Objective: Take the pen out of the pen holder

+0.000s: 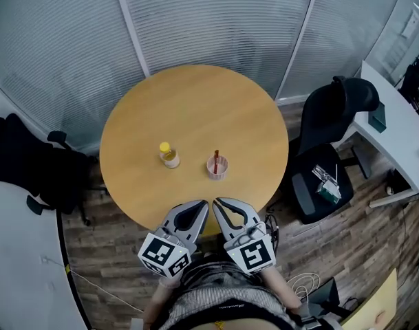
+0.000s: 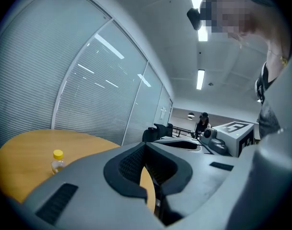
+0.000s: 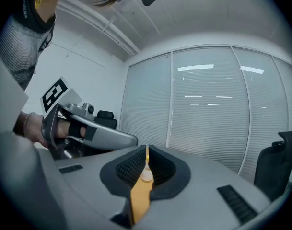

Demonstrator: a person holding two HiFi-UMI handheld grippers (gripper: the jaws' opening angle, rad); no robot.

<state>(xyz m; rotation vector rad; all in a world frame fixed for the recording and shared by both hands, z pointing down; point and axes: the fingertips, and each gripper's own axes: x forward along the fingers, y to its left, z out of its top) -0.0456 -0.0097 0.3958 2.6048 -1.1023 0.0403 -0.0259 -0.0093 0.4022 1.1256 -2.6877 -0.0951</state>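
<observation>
**A:** What is laid out on the round table (image 1: 195, 102)?

**B:** Both grippers are held at its 6 o'clock edge. The left gripper (image 1: 201, 208) and right gripper (image 1: 219, 206) are each closed to a slit, with nothing gripped. A yellow-capped bottle (image 1: 170, 155) is seen near the centre. The pen holder (image 1: 217, 167) is placed at the bottle's 3 o'clock, with the red pen (image 1: 216, 157) standing inside.

**A:** How should the pen be taken?

**B:** The right jaws should probably be opened first. The upper shaft can then be pinched and the pen lifted straight up, while the holder is steadied by the left gripper.
</observation>
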